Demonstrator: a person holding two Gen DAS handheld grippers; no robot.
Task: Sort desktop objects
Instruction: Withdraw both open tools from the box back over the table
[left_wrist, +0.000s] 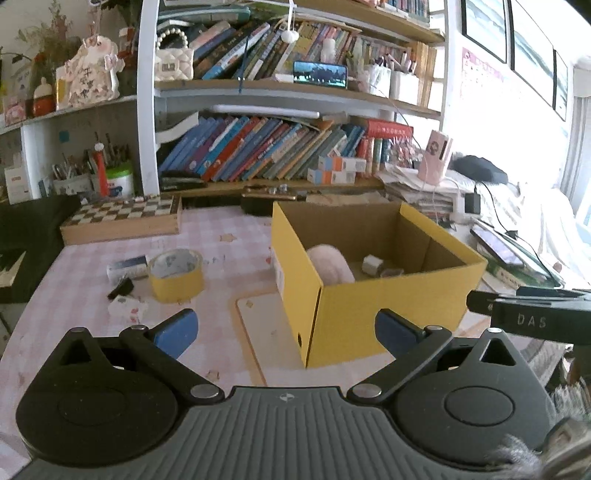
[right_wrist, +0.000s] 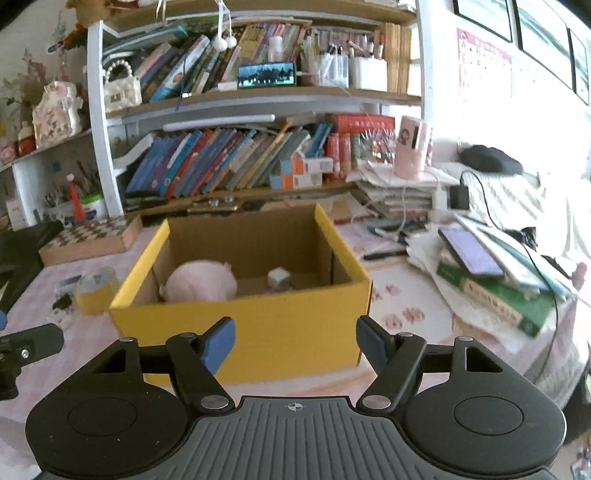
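Note:
A yellow cardboard box (left_wrist: 388, 314) (right_wrist: 258, 332) stands open on the pink checked desk. Inside lie a pink plush toy (left_wrist: 330, 264) (right_wrist: 201, 280) and a small white cube (left_wrist: 371, 264) (right_wrist: 277, 277). Left of the box are a yellow tape roll (left_wrist: 176, 275) (right_wrist: 94, 291), a small white-and-blue box (left_wrist: 127, 267), a black clip (left_wrist: 121, 288) and a patterned white packet (left_wrist: 127, 308). My left gripper (left_wrist: 286, 334) is open and empty, in front of the box's near corner. My right gripper (right_wrist: 295, 345) is open and empty, facing the box's front wall.
A chessboard box (left_wrist: 122, 219) (right_wrist: 90, 238) sits at the back left. Bookshelves (left_wrist: 277, 147) fill the back. A pile of books and a tablet (right_wrist: 476, 254) lies to the right with cables. A beige card (left_wrist: 266, 332) lies under the box's left side.

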